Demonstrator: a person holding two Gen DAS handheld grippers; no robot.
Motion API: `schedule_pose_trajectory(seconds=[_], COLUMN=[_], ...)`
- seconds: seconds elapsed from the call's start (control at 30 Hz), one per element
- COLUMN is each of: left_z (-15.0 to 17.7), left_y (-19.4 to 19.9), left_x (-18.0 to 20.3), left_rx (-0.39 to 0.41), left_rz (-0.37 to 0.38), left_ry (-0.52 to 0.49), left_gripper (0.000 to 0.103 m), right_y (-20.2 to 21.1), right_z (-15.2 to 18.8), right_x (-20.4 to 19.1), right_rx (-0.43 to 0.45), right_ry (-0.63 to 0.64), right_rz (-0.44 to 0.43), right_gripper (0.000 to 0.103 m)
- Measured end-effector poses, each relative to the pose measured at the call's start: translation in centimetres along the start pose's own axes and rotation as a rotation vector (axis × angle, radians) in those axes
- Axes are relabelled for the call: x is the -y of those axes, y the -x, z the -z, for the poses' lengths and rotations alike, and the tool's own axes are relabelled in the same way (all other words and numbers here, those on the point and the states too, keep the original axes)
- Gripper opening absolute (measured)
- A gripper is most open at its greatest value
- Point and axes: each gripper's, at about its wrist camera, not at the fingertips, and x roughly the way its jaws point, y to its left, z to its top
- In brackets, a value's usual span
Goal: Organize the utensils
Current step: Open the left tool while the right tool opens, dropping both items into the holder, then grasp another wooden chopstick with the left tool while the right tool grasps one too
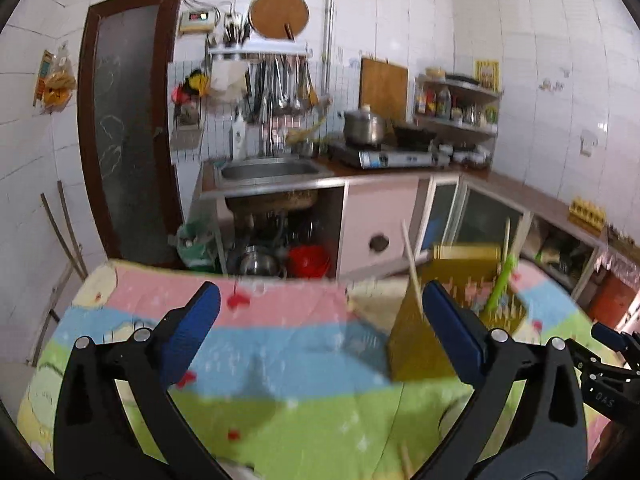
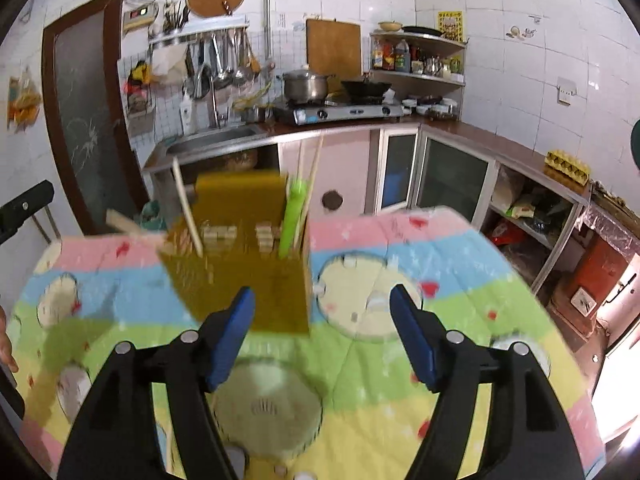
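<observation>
— Utensils first: we count one yellow-brown utensil holder [image 2: 244, 264] standing on the striped cartoon blanket [image 2: 400, 364], and in it one green utensil [image 2: 294, 216] and, as far as the blur lets us count, about four pale chopsticks [image 2: 188, 210]. It sits at twelve o'clock from our right gripper [image 2: 322, 336], a little toward eleven.

— And from our left gripper [image 1: 320, 320] the holder [image 1: 448, 300] lies at about two o'clock, partly behind the right-hand blue pad [image 1: 452, 320]. One chopstick [image 1: 412, 268] leans out of it toward eleven o'clock.

— How do our tongs stand?

— Both spread apart, with nothing between the pads. The left pair is very wide; the right pair is somewhat narrower. Neither touches the holder.

— Room to move?

— We see bare blanket between and ahead of the left fingers, and bare blanket at one to three o'clock of the right gripper. The blanket's far edge runs just behind the holder; beyond it are the cabinets [image 2: 452, 176] and one sink [image 1: 272, 170].

— Any writing?

— We can make out "DAS" on the black body of the other gripper [image 1: 604, 396] at four o'clock in the left view. The yellow poster [image 2: 450, 24] on the wall is too small to read.
</observation>
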Motion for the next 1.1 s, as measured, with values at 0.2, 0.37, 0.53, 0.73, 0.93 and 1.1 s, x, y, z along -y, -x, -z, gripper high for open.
schedule_pose_trajectory(seconds=[0.2, 0.37, 0.53, 0.73, 0.93, 1.1], left_z=[6.4, 10.4, 12.8, 14.0, 15.4, 15.6], left_y=[-1.1, -2.4, -3.8, -4.8, -6.1, -6.5], left_x=[0.2, 0.1, 1.1, 3.9, 6.4, 7.2], left_rx=[-0.138, -0.242, -0.323, -0.375, -0.461, -0.48], left_rz=[0.005, 0.011, 0.034, 0.066, 0.111, 0.147], left_ry=[-0.056, -0.031, -0.002, -0.013, -0.049, -0.052], left_gripper=[0.098, 0.098, 0.098, 0.097, 0.056, 0.022], right_y=[-1.0, -1.8, -2.3, -2.5, -2.8, -2.8], right_z=[6.1, 8.8, 10.4, 11.1, 11.3, 11.5], right_x=[-1.2, -1.8, -1.0, 0.0, 1.0, 0.6], right_rx=[-0.097, -0.144, -0.172, -0.18, -0.191, -0.192], right_ry=[0.02, 0.035, 0.028, 0.023, -0.017, -0.012], right_rz=[-0.007, 0.001, 0.035, 0.092, 0.102, 0.098], right_gripper=[0.069, 0.069, 0.069, 0.069, 0.069, 0.069])
